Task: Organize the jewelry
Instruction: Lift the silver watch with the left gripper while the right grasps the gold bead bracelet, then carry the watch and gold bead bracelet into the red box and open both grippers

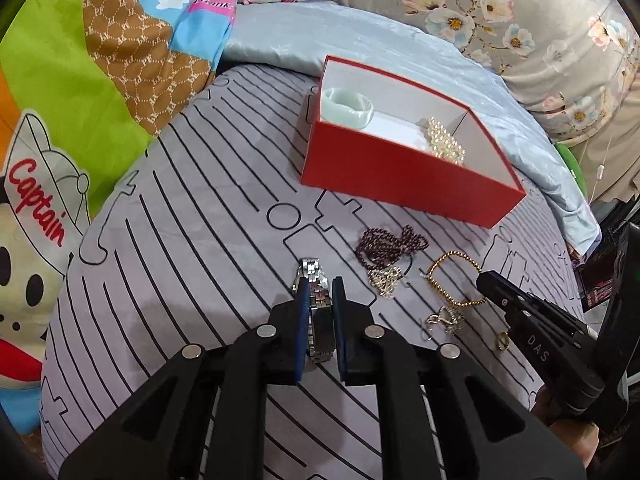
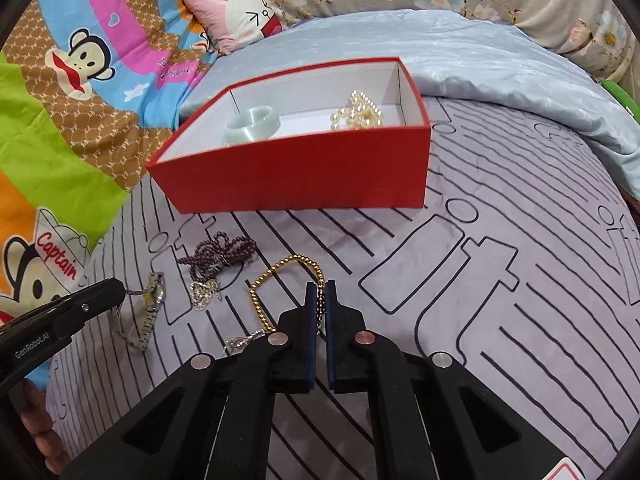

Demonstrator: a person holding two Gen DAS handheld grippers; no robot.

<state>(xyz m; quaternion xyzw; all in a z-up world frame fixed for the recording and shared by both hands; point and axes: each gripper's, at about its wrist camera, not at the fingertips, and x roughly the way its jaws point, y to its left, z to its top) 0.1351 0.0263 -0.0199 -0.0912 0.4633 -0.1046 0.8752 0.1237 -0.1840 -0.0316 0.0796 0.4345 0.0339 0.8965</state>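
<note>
Here we work on a bed spread with a grey sheet (image 1: pixel 192 208) printed in black lines and outlined shapes. Our left gripper (image 1: pixel 320 286) is clenched on a silver watch (image 1: pixel 318 308), whose band runs between the blue pads and pokes out past the tips. Our right gripper (image 2: pixel 320 286) is pinched tight on the near side of a gold bead bracelet (image 2: pixel 280 276), the beads caught between its pads while the rest of the loop lies on the sheet ahead and to the left of it.

Just left of the bracelet, between the two grippers, lie a dark purple bead strand (image 2: pixel 220 254) and a small silver heart piece (image 2: pixel 202 292), touching each other. A tangle of small silver rings (image 1: pixel 444 320) rests close in front of the right gripper's side as seen from the left wrist.

Farther ahead of both grippers sits an open red box (image 2: pixel 296 176) with white walls inside. It holds a pale green bangle (image 2: pixel 250 124) at its left end and a heap of pearls (image 2: pixel 358 114) toward its right end.

Beyond the box lies a pale blue satin cover (image 2: pixel 460 52). To the left spreads a bright cartoon quilt (image 2: pixel 80 92), with a pink pillow (image 2: pixel 240 20) behind it, and a grey floral fabric (image 1: pixel 520 20) fills the far right.
</note>
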